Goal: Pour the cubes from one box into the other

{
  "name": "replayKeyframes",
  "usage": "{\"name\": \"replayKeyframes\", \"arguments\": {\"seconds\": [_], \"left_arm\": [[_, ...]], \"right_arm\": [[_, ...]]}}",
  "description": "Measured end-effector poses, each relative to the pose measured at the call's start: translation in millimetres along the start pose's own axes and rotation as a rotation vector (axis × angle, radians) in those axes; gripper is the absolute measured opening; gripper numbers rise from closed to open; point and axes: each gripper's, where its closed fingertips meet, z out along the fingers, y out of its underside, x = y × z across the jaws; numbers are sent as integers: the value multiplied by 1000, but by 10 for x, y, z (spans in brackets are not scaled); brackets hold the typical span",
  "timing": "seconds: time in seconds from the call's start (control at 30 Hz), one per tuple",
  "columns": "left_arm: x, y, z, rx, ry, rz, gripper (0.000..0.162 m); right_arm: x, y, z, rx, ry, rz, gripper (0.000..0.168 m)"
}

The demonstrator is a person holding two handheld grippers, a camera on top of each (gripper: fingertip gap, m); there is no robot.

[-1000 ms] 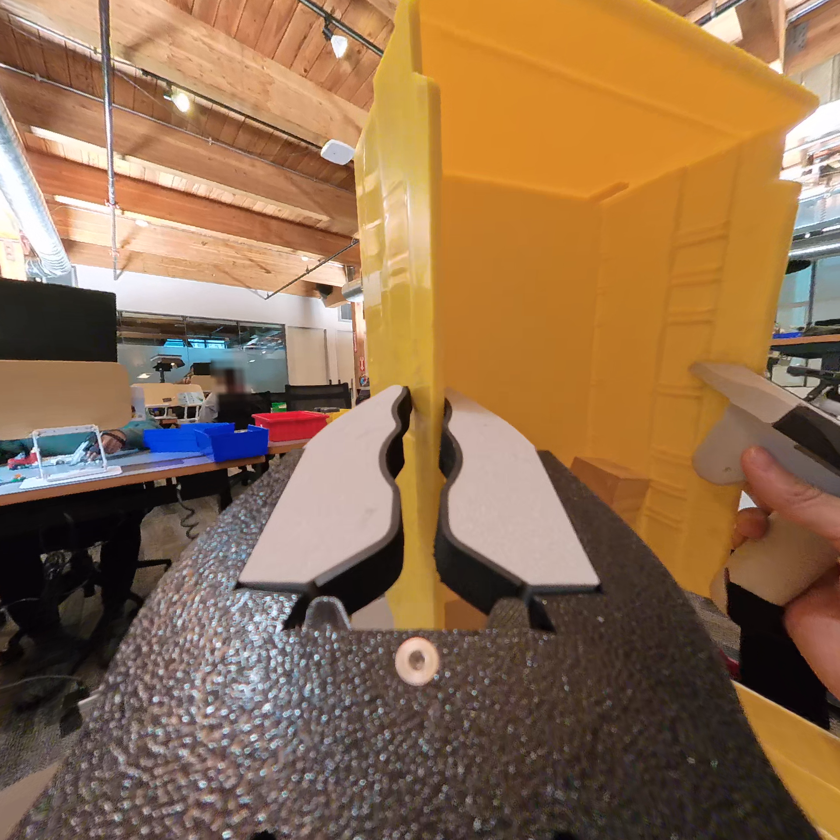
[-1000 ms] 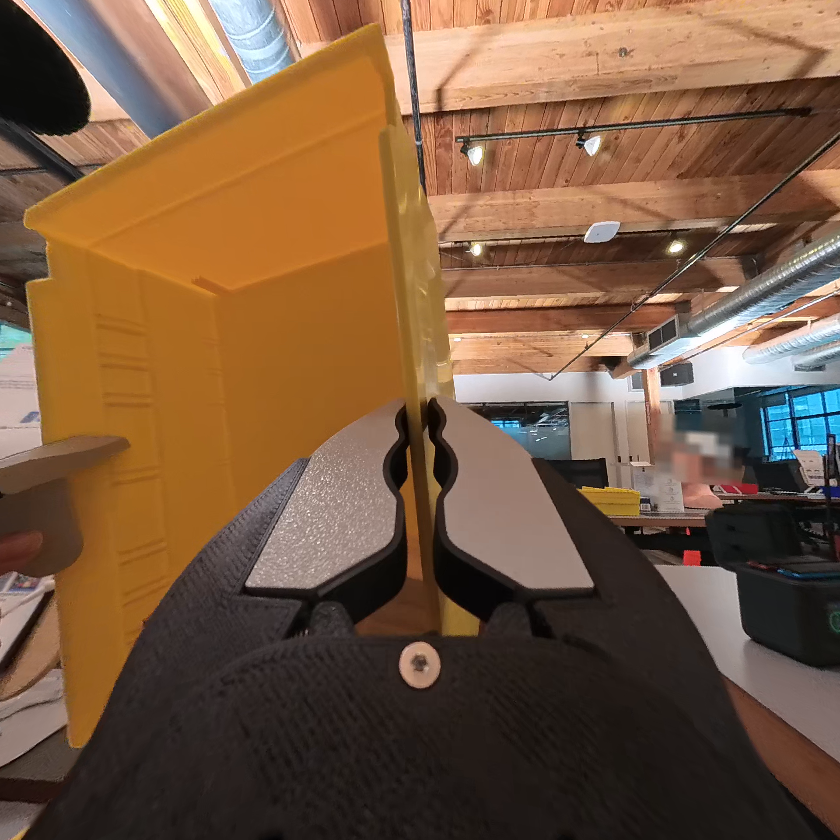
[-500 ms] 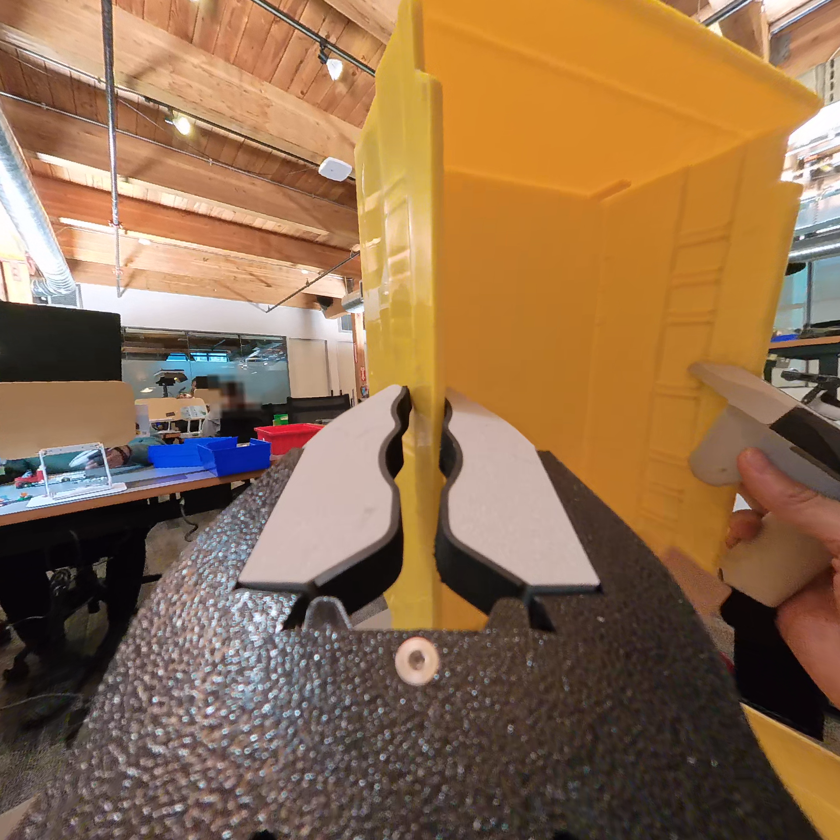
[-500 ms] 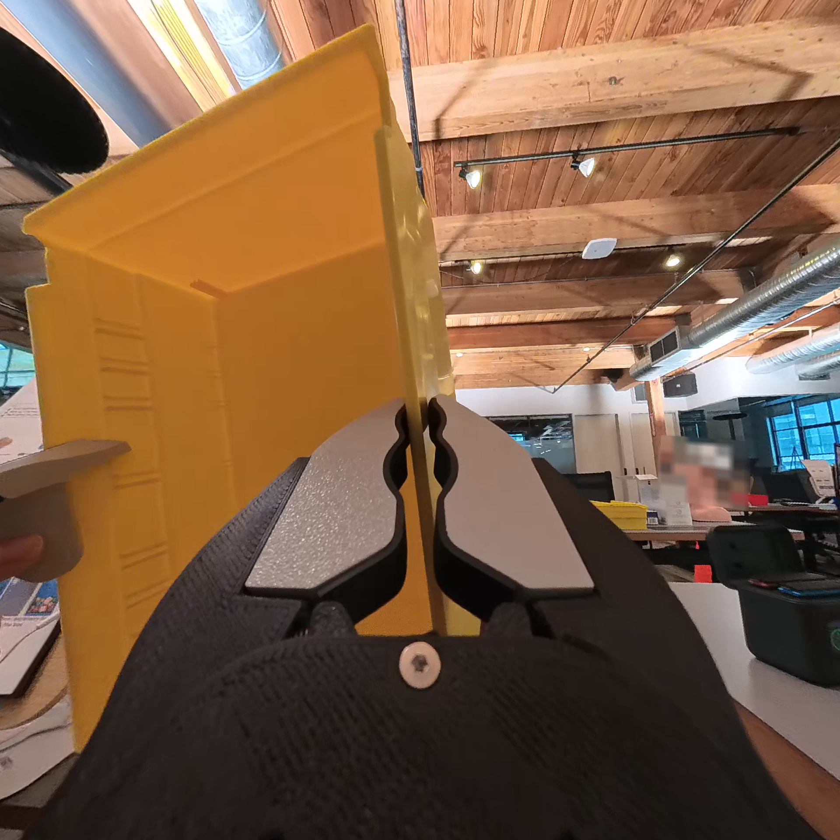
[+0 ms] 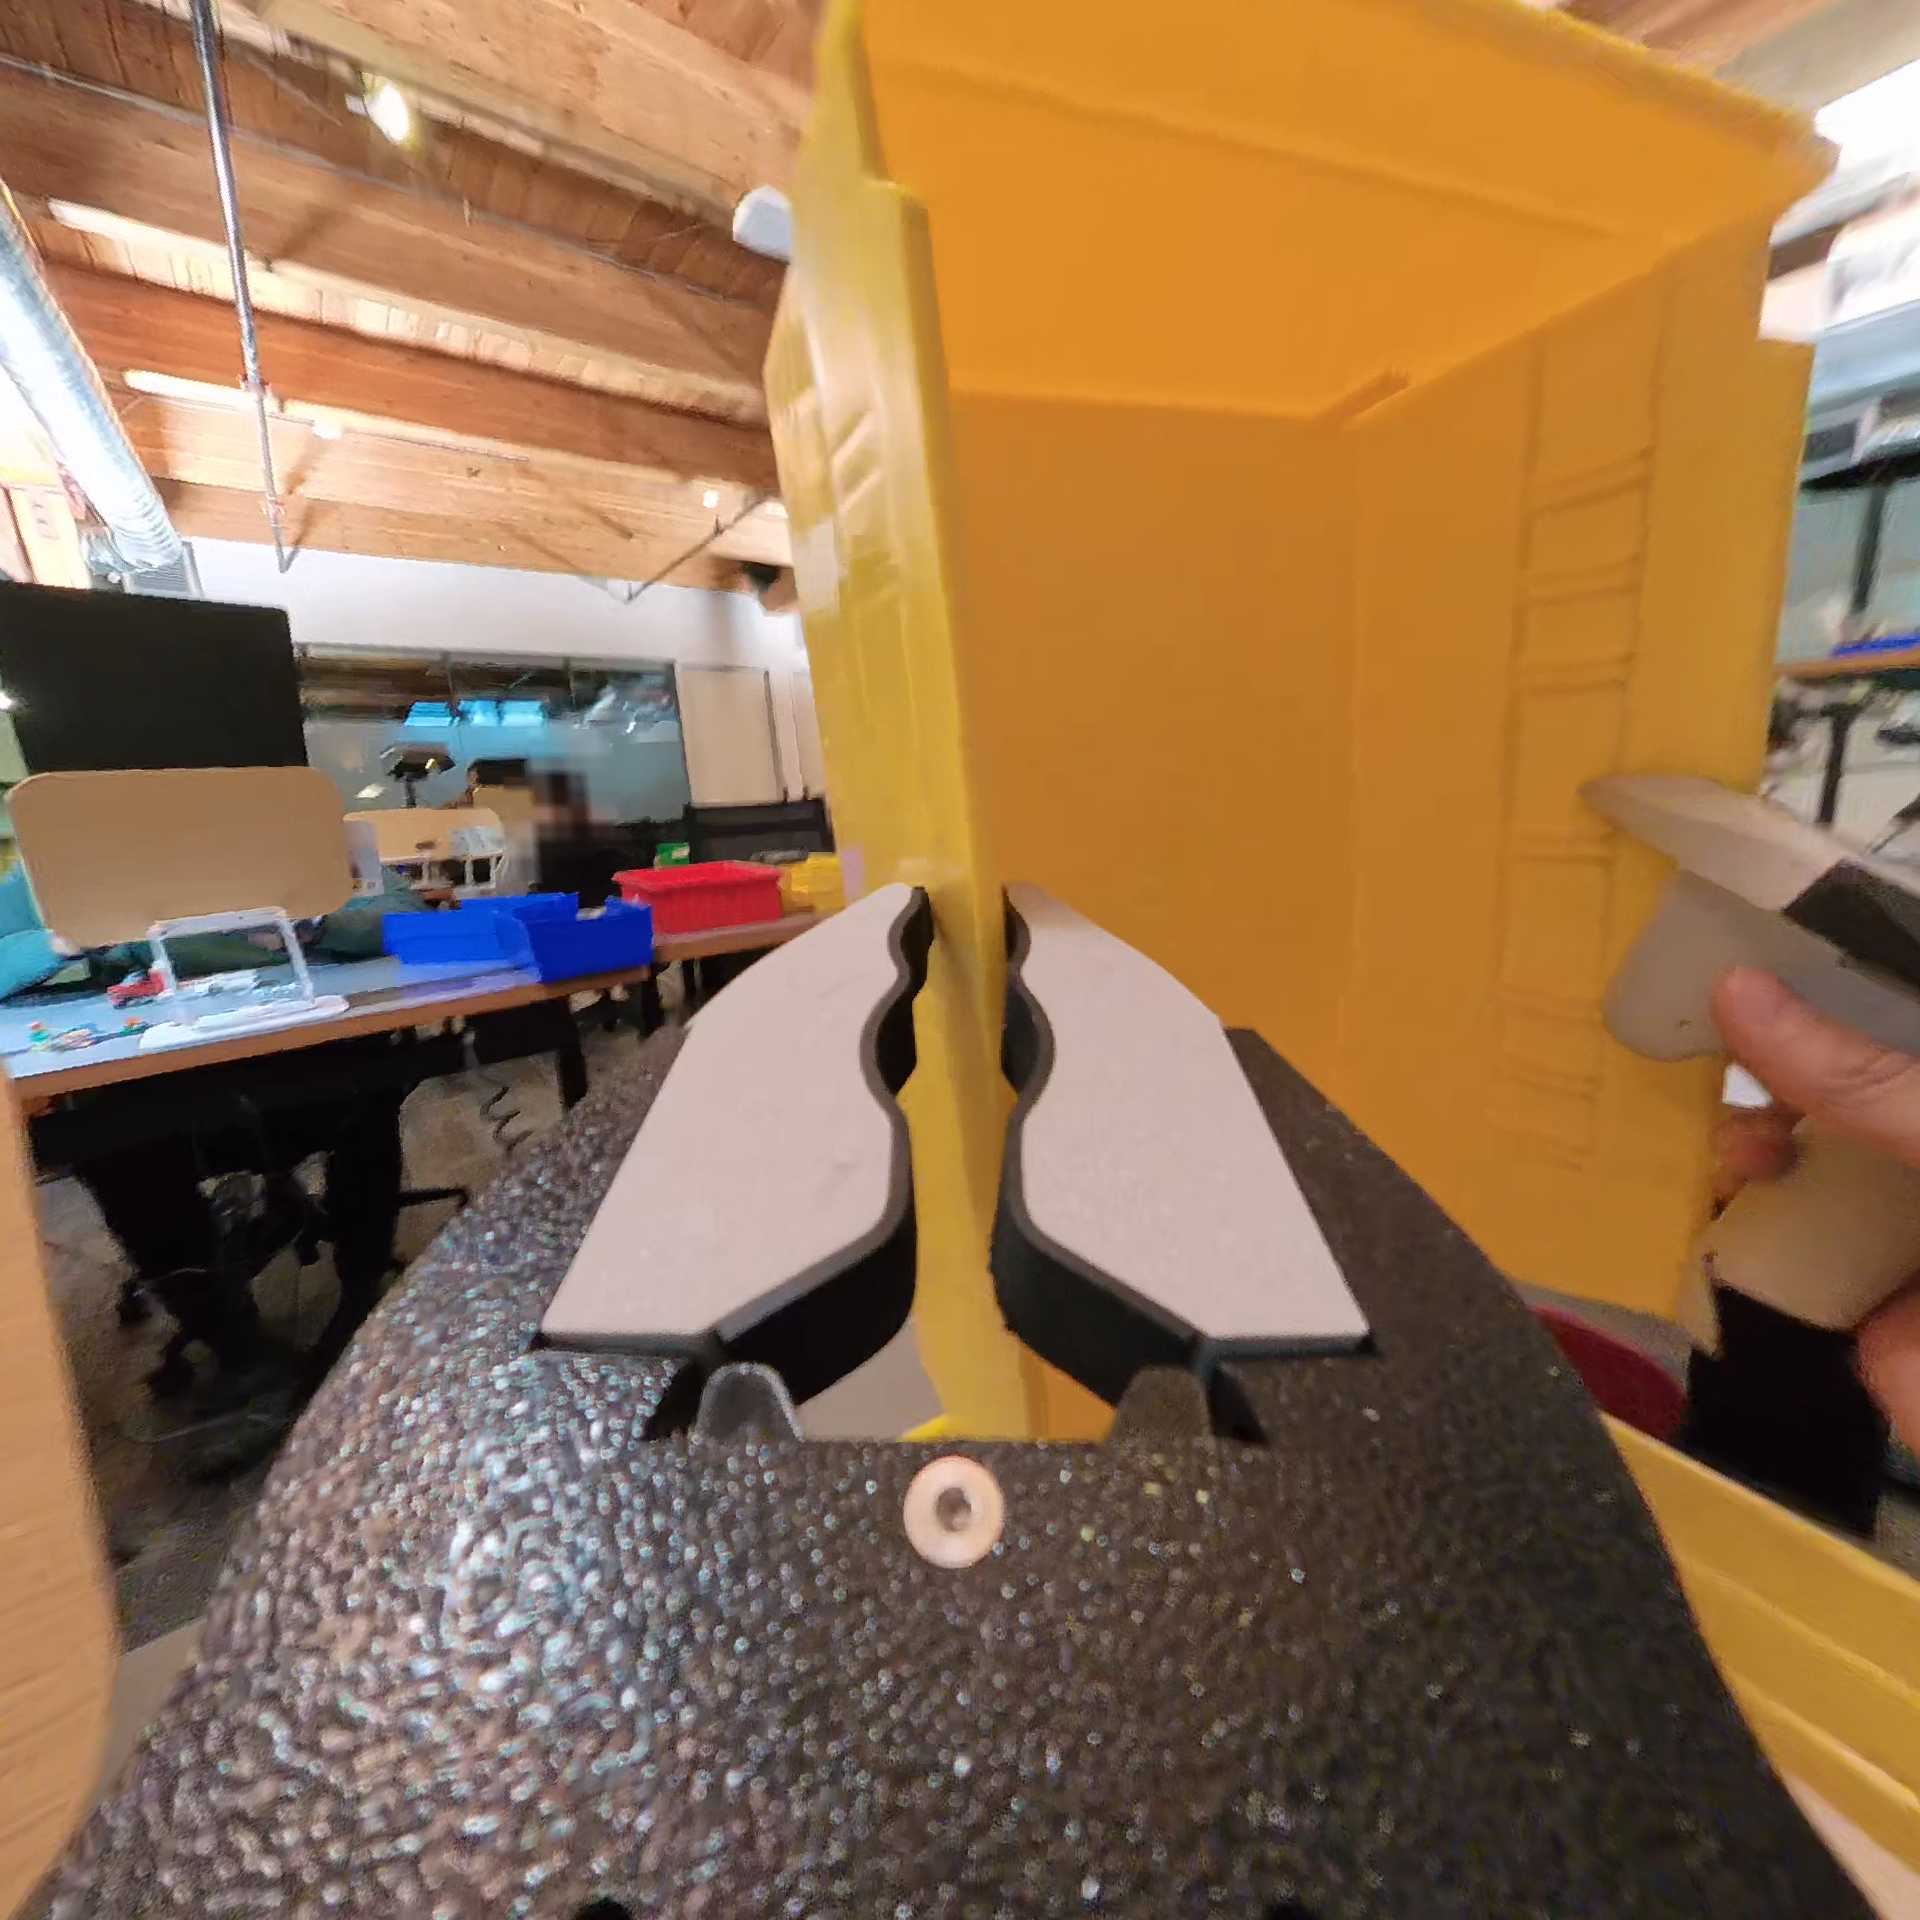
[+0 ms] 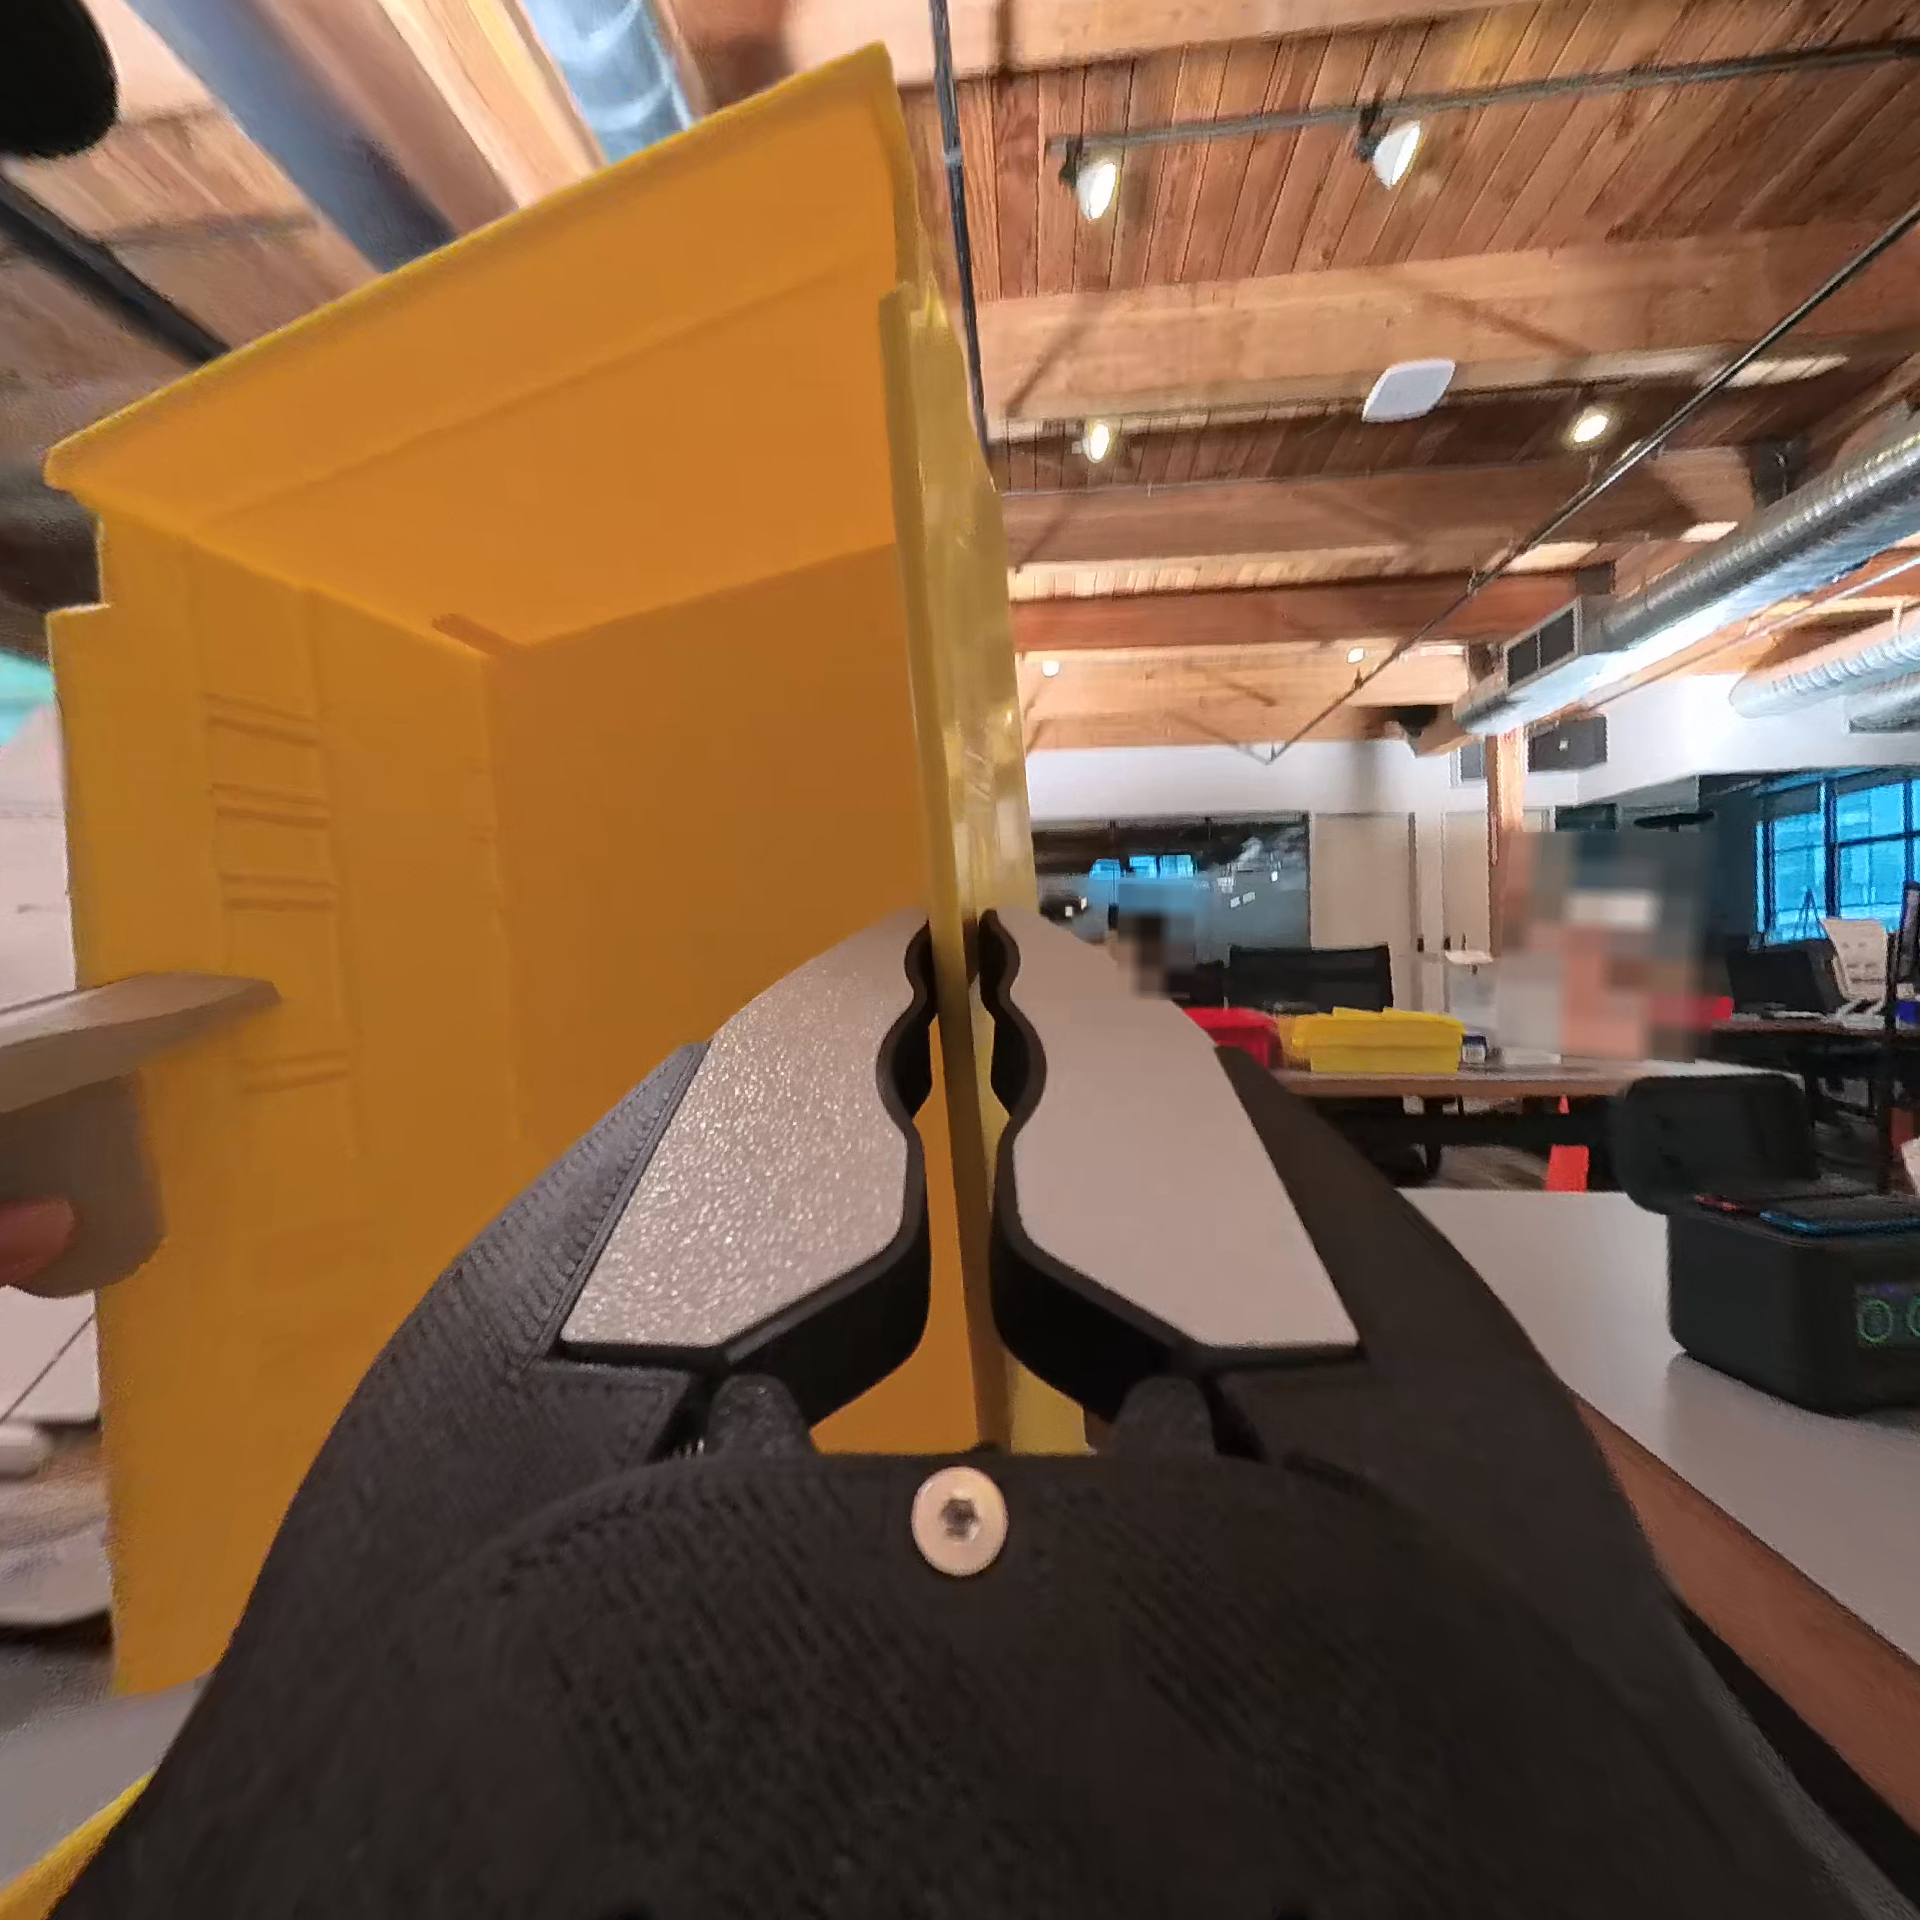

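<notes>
You have the yellow box [image 5: 1195, 727] tipped right up on end between your 2 tongs, its open mouth turned toward you and its floor standing as the far wall, so its long axis runs from low edge to high edge, nearly vertical. Inside it no cubes show; as far as both views reach, the interior is bare, and I judge the pour is done or nearly so.

Below the yellow box, at its lower right in the left wrist view, a second yellow rim [image 5: 1766, 1621] slants past; that is likely the receiving box, though its inside is hidden, so I cannot tell what lies in it.

The left tongs [image 5: 961, 935] are pinching the box's left side wall, fingers pressed to either face of the plastic. The right tongs [image 6: 956, 940] are pinching the opposite side wall the same way. Each set sits at the low end of its wall, so the box's weight stands above both grips, and neither hand is nearer than the other.

Your hand [image 5: 1829, 1081] shows at the box's right edge. Further right of the box in the right wrist view stands a grey surface [image 6: 1621, 1382] with a black case [image 6: 1787, 1299].

The coming move, as I judge it, is to swing the high edge back down, both grips turning together.
</notes>
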Motion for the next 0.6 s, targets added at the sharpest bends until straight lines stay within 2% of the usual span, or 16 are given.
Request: {"name": "replayKeyframes", "arguments": {"seconds": [0.13,0.27,0.43,0.6], "left_arm": [[-144,-121,-159,-161,-56,10,8],[-396,-334,-566,-329,-124,-37,5],[-934,-761,-1326,-402,-260,53,4],[-1824,-1085,-2318,-534,-427,114,4]], "right_arm": [[-262,-149,4,-229,-40,-66,7],[-768,-317,-140,-465,-46,-154,7],[-1718,-475,-200,-492,-83,-79,7],[-3030,-249,-176,-583,-264,-5,8]]}}
